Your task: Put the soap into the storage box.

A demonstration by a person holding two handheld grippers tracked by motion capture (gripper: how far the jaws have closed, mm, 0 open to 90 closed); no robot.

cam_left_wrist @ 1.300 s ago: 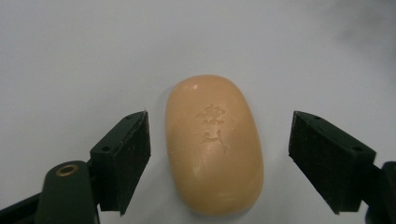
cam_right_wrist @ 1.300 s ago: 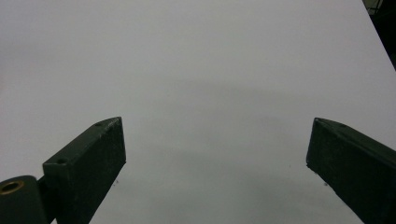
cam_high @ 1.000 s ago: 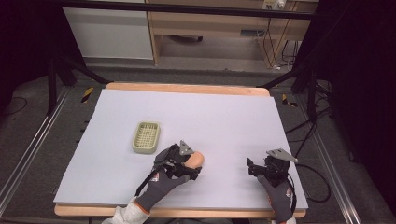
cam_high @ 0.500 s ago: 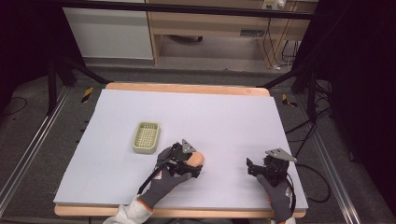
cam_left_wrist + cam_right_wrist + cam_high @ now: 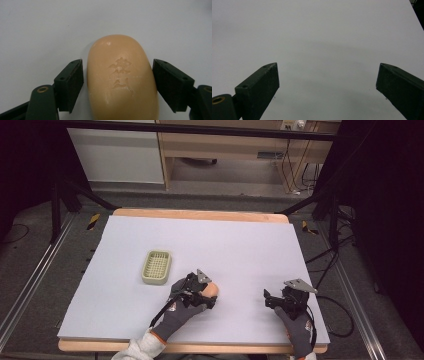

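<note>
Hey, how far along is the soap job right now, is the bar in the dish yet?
Not yet. Done so far: the left gripper has its jaws on either side of the soap bar, which lies on the table. In hand: closing on it; narrow gaps show, so the grip looks unfinished. Left: probably carrying it to the soap dish, which holds nothing. The right gripper sits open.

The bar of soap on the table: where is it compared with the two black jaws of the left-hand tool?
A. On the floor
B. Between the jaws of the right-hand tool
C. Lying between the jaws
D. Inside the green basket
C: the left gripper view shows the tan soap bar lying on the table between the left gripper's two jaws, which flank its sides.
</note>
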